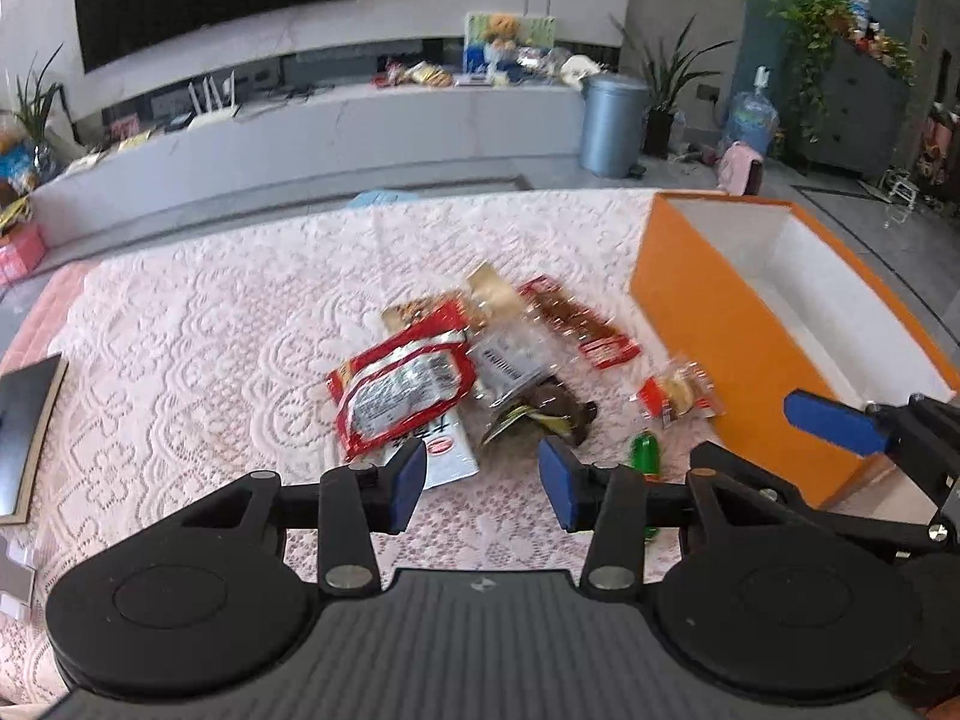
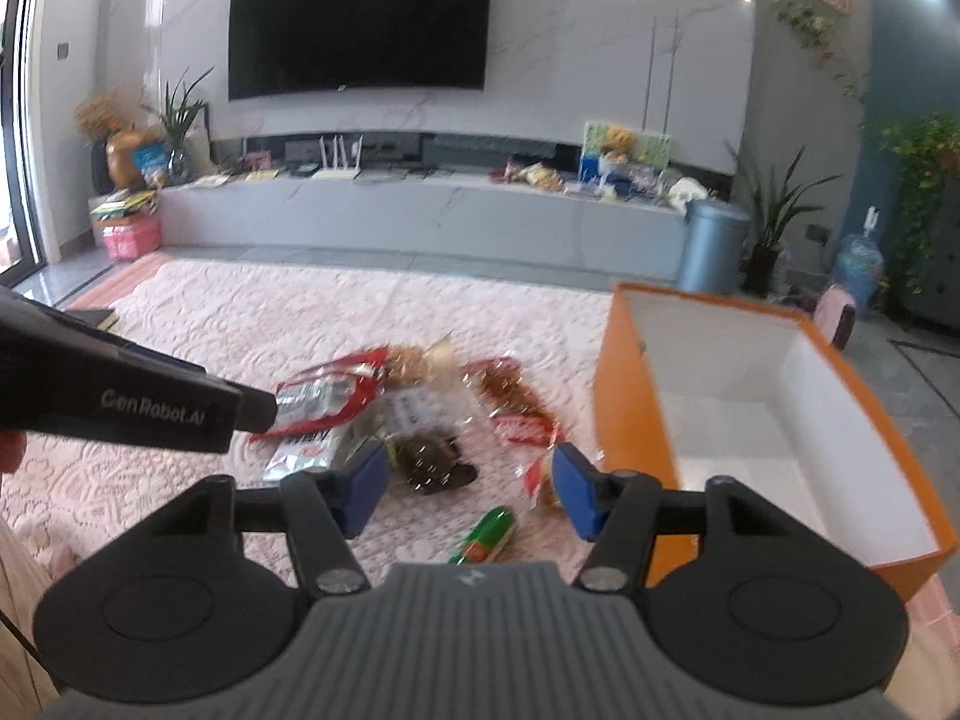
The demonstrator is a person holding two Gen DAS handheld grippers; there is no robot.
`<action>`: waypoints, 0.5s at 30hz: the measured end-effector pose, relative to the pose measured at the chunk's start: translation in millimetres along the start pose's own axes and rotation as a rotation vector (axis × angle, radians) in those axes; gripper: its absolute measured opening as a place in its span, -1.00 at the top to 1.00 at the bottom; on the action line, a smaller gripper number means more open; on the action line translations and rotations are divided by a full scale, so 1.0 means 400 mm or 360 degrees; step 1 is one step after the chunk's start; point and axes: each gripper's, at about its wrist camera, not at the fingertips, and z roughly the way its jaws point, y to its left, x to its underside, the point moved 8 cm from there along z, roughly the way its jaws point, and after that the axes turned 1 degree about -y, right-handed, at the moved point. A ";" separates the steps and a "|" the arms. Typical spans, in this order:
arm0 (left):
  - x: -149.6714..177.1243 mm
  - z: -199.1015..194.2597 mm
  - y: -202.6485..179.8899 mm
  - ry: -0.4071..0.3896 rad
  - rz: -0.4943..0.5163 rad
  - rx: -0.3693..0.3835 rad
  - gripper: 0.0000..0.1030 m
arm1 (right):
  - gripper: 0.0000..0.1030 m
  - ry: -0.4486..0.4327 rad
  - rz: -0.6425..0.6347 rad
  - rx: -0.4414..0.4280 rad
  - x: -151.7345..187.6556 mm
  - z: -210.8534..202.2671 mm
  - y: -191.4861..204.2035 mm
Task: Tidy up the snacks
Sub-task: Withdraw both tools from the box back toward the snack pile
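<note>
A heap of snack packets lies on the pink lace cloth: a red and silver packet on a white one, a dark brown packet, a long red packet, a small orange packet and a green packet. An orange box, white inside and holding nothing, stands at the right. My left gripper hovers open just short of the heap, nothing between its pads. My right gripper is open above the green packet, clear of it, beside the orange box.
A dark flat panel lies at the cloth's left edge. Beyond the cloth are a long grey TV console, a wall TV, a blue-grey bin and potted plants. The left gripper's body crosses the right wrist view.
</note>
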 end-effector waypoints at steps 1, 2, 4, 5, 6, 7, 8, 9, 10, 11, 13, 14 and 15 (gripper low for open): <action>0.001 0.012 0.003 0.0008 0.0002 -0.0009 -0.01 | -0.09 0.0030 0.0000 0.0002 0.007 0.015 0.002; 0.002 0.021 0.009 0.0013 0.0009 -0.0019 -0.01 | -0.09 0.0057 0.0001 0.0009 0.011 0.032 0.003; 0.002 0.041 0.015 0.0035 0.0047 -0.0031 -0.01 | -0.08 0.0112 0.0002 0.0012 0.021 0.067 0.006; 0.002 0.052 0.018 0.0052 0.0060 -0.0036 -0.01 | -0.08 0.0136 -0.0002 0.0008 0.025 0.084 0.010; 0.001 0.063 0.023 0.0073 0.0064 -0.0042 -0.01 | -0.08 0.0157 -0.0008 0.0000 0.026 0.101 0.014; -0.003 0.076 0.030 0.0092 0.0060 -0.0048 -0.01 | -0.08 0.0179 -0.0019 -0.0014 0.027 0.119 0.022; -0.005 0.086 0.037 0.0109 0.0049 -0.0051 -0.01 | -0.08 0.0196 -0.0031 -0.0026 0.027 0.133 0.028; -0.010 0.097 0.045 0.0129 0.0036 -0.0054 -0.01 | -0.07 0.0213 -0.0044 -0.0040 0.027 0.147 0.034; -0.016 0.109 0.053 0.0147 0.0025 -0.0056 -0.03 | -0.07 0.0228 -0.0058 -0.0056 0.026 0.164 0.042; -0.023 0.120 0.060 0.0154 0.0022 -0.0054 -0.08 | -0.06 0.0237 -0.0067 -0.0064 0.023 0.179 0.048; -0.037 0.140 0.069 0.0169 0.0039 -0.0063 -0.17 | -0.06 0.0244 -0.0086 -0.0085 0.012 0.202 0.058; -0.041 0.152 0.073 0.0176 0.0052 -0.0070 -0.20 | -0.06 0.0249 -0.0099 -0.0096 0.006 0.215 0.062; -0.044 0.168 0.077 0.0186 0.0067 -0.0079 -0.21 | -0.06 0.0254 -0.0114 -0.0103 0.002 0.229 0.067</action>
